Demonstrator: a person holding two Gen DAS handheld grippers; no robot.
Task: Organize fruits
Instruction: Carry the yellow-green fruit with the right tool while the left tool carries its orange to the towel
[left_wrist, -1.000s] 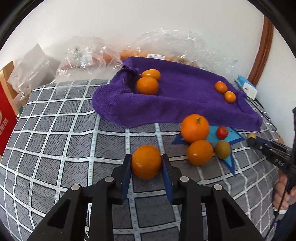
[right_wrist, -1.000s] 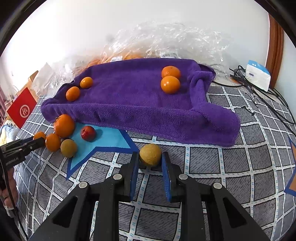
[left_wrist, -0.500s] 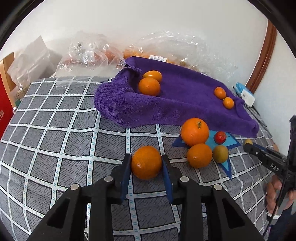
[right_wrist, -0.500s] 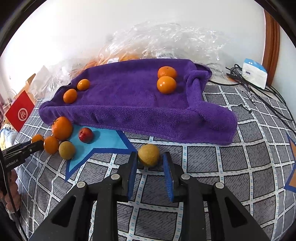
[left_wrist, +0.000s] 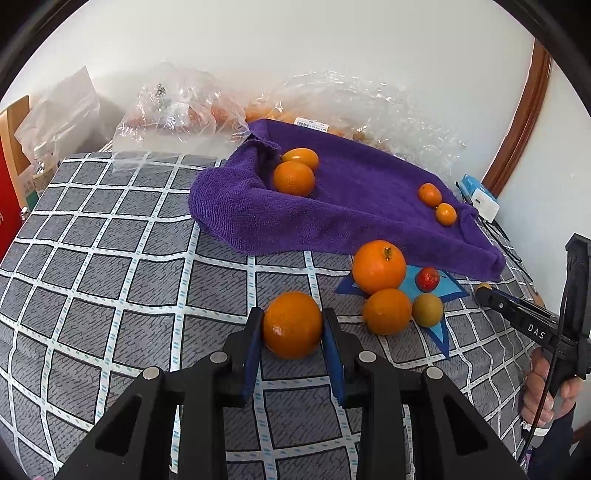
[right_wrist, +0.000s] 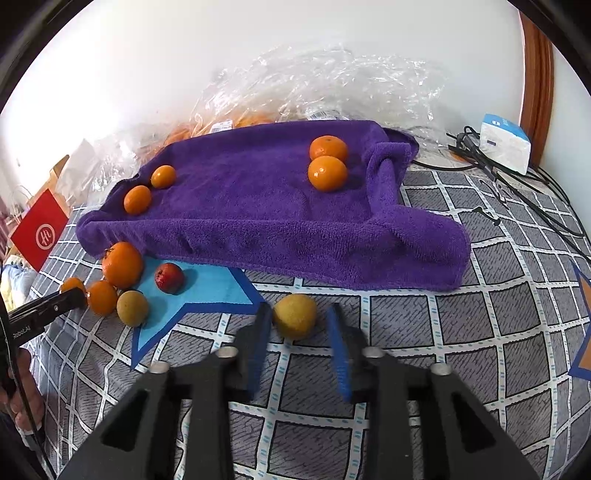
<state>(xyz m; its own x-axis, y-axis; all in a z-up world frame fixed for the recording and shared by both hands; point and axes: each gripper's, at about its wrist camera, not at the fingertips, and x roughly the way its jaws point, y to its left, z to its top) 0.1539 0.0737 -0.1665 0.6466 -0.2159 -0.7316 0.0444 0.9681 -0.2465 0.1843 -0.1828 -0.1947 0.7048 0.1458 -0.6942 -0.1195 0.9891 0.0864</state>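
left gripper (left_wrist: 291, 328): my blue pads sit on both sides of an orange (left_wrist: 292, 324), clamped on it; whether it's lifted off the checked cover (left_wrist: 110, 280) I can't tell.
right gripper (right_wrist: 300, 325): fingers spread apart around a small yellow fruit (right_wrist: 295, 315); left pad close to it, right pad clearly off it, fruit resting on the cover.
target area: purple towel (right_wrist: 258, 206) ahead of both tools, two oranges (right_wrist: 328, 162) grouped far right of my right tool, two tiny oranges (right_wrist: 149, 189) far left.
loose pile: big orange (left_wrist: 379, 266), smaller orange (left_wrist: 386, 311), brownish fruit (left_wrist: 427, 309) and red fruit (left_wrist: 427, 278) just right of my left tool, on the blue star (left_wrist: 443, 291).
step guess: left carrying orange to the towel group, right about to close on the yellow fruit.
risk 1: yellow fruit is round and off-centre toward the left pad; closing unevenly could roll it forward under the towel edge.
risk 2: orange held near the pad tips; a quick swing could pop it out.
risk 3: left tool passing right could bump the pile and scatter it.
risk 4: towel is rumpled with raised folds, so dropped fruit may roll into the wrong group.
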